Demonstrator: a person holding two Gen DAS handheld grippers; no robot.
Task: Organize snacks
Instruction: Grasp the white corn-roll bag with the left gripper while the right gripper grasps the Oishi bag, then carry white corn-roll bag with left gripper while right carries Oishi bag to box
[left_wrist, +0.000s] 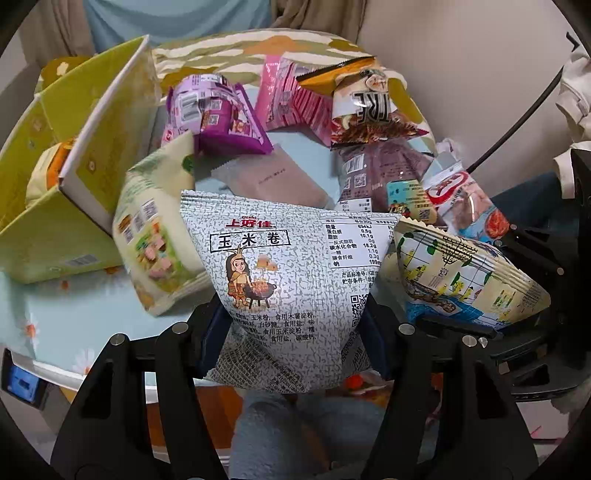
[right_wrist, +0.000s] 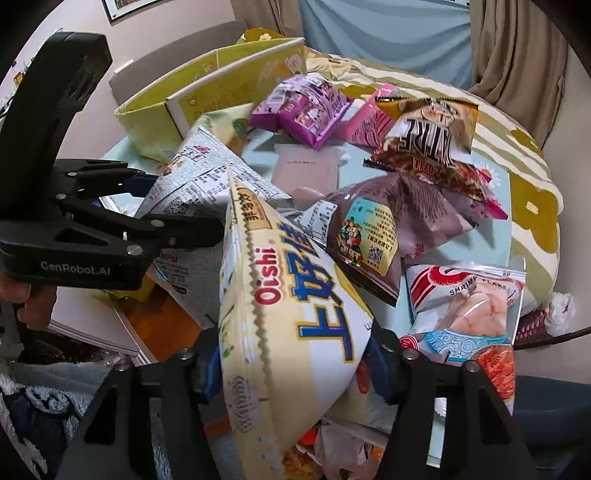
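Grey speckled packet sits pinched in left gripper, seemingly lifted.

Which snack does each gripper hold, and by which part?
Left gripper: grey corn-roll bag, lower end. Right gripper: cream Oishi bag, lower part.

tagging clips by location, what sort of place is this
Probably a home room, maybe a dining corner: a table with a floral cloth, curtains behind it, and a framed picture on the wall.
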